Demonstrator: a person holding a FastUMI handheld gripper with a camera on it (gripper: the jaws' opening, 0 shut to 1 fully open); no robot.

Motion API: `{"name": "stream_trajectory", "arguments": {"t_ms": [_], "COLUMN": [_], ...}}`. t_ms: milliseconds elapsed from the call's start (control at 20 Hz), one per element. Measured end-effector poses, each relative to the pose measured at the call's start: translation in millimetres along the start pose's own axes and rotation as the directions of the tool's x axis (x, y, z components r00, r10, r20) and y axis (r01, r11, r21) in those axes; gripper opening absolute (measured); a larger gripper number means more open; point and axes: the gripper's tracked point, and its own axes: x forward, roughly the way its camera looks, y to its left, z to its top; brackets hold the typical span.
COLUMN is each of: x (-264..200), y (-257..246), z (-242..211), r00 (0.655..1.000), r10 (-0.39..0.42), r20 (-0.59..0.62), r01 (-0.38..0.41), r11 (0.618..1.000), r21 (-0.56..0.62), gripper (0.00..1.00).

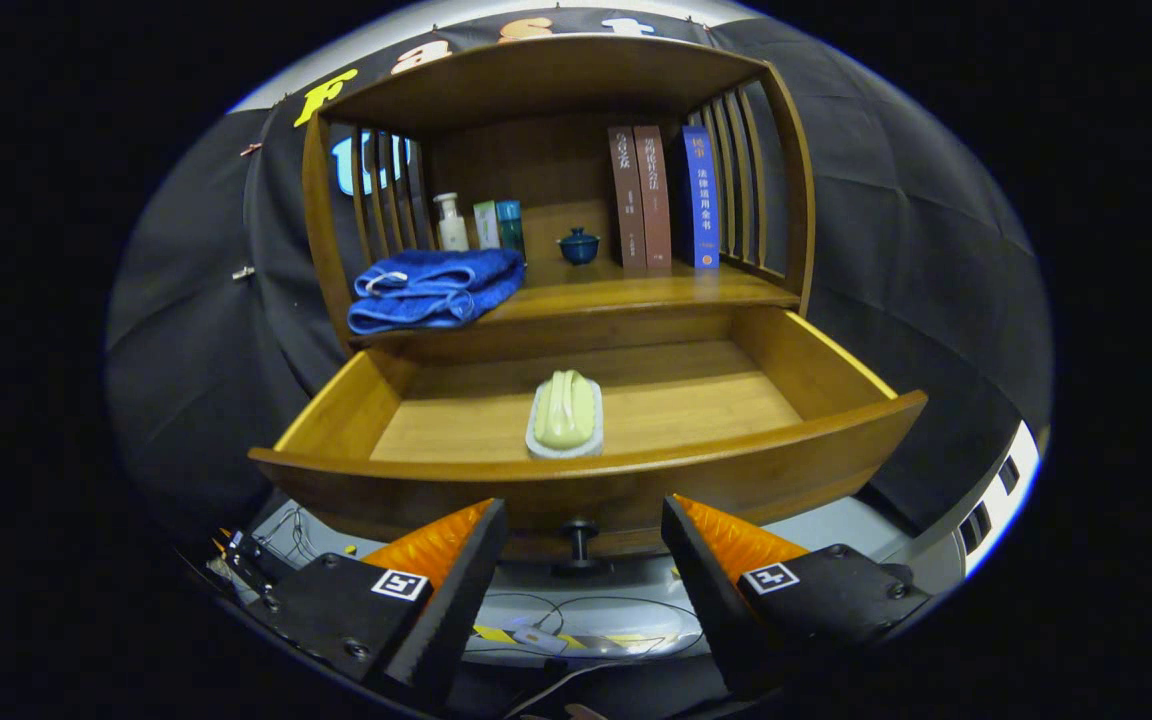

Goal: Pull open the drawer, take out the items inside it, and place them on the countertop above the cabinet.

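Spread wide apart, my two-finger gripper (pixel 584 520) holds nothing and touches nothing; its fingers (pixel 456 560) sit just in front of the pulled-open wooden drawer (pixel 496 478), with the drawer's small dark round knob (pixel 579 540) in the gap between them. Beyond the fingers, inside the drawer and close behind its front wall, a pale yellow-green bar of soap on a white oval dish (pixel 565 413) lies about midway across. Above it, on the wooden countertop (pixel 636 290), a folded blue towel (pixel 434 287) rests at the left.
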Motion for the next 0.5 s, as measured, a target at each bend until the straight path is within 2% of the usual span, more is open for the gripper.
{"name": "stream_trajectory", "arguments": {"t_ms": [200,300,500], "x": [-1,18,74], "y": [13,18,26], "z": [67,97,111], "r00": [0.997,0.995,0.998], "r10": [0.011,0.03,0.056], "r20": [0.079,0.098,-0.007], "r01": [-0.01,-0.031,-0.055], "r11": [1.0,1.0,0.998], "r21": [-0.012,0.001,0.03], "gripper": [0.99,0.99,0.99]}}
